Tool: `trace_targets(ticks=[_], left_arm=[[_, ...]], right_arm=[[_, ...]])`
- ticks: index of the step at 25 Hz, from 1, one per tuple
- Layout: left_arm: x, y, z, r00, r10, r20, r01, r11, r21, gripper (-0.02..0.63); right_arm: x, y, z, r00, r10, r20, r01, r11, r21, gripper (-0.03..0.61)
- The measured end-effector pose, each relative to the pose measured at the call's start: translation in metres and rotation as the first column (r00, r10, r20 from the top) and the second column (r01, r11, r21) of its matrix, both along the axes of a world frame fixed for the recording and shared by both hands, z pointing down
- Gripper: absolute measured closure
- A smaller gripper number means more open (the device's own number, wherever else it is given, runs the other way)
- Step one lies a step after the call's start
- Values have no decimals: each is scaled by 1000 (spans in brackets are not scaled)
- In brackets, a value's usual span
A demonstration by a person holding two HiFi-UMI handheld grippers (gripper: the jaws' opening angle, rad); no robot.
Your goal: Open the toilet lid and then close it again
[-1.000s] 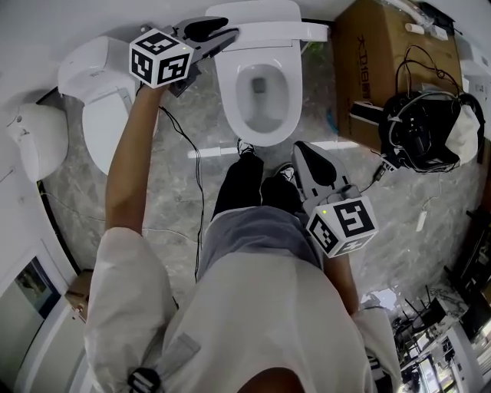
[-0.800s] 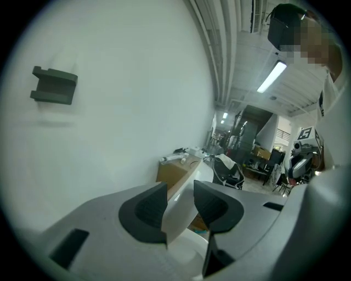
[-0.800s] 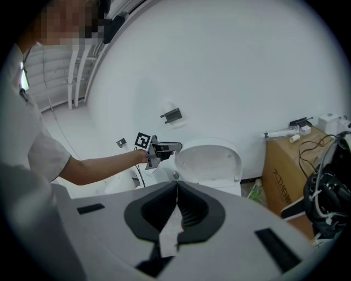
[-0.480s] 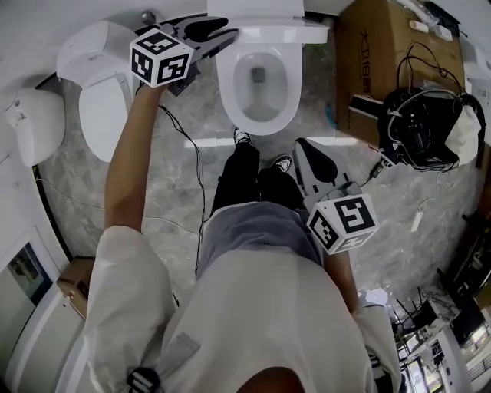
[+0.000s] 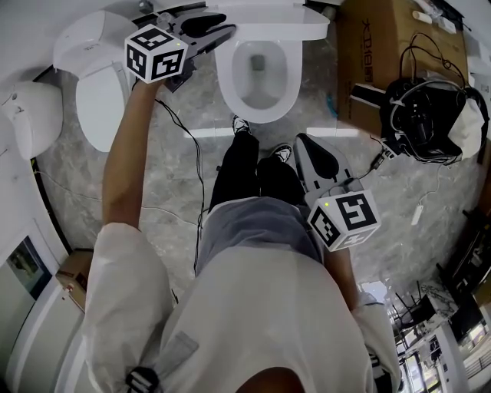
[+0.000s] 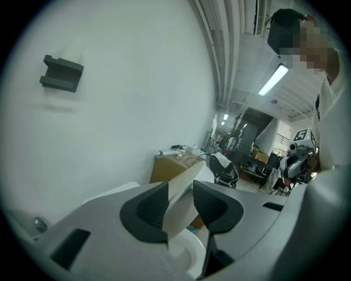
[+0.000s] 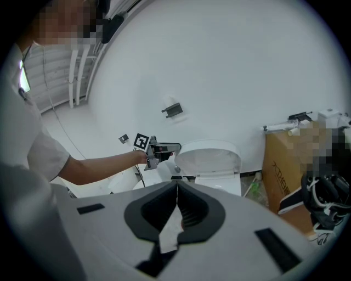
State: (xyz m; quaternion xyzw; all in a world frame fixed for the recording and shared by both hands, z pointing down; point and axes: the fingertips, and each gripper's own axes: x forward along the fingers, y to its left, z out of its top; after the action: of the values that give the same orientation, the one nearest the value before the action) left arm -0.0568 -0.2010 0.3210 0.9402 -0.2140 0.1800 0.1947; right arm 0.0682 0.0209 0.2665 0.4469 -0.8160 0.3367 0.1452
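The white toilet [image 5: 230, 84] stands at the top of the head view, its lid [image 5: 265, 14] raised against the wall and the bowl uncovered. My left gripper [image 5: 226, 31] is at the lid's left edge. In the left gripper view the edge of the lid [image 6: 184, 178] fills the gap between the black pads [image 6: 148, 208], and the jaws are closing on it. My right gripper [image 5: 307, 143] hangs low by the person's legs, well short of the toilet, shut with nothing in it. From the right gripper view [image 7: 176, 184] I see the upright lid [image 7: 211, 156] and the left gripper [image 7: 164, 148] beside it.
A second white toilet [image 5: 96, 92] and a white fixture [image 5: 31, 115] stand to the left. At the right are a cardboard box [image 5: 383, 46] and a black headset with cables [image 5: 426, 119]. A thin cable [image 5: 196, 176] runs across the marble floor. A dark bracket [image 6: 61, 73] is on the wall.
The toilet and the left gripper sit higher in the head view than before. The left gripper has stayed at the lid's left edge. The right gripper has shifted only slightly.
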Motion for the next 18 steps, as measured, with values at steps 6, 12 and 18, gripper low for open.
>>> trace_targets(ticks=[6,12,18], left_arm=[[-1,15,7,1000,0,16,0,1000,0,474],[0,29,16,999,-7,33,7,1000,-2,474],[1,42,23,999,4,53,-4,1000,-10,474]], right_arm=[[-2,8,1,1000,-8,4,8,1000,0,568],[0,16,2,1000,-20,-1,20,1000,-2,568],[2,20,0,1000,-27,11,27,1000,2,568]])
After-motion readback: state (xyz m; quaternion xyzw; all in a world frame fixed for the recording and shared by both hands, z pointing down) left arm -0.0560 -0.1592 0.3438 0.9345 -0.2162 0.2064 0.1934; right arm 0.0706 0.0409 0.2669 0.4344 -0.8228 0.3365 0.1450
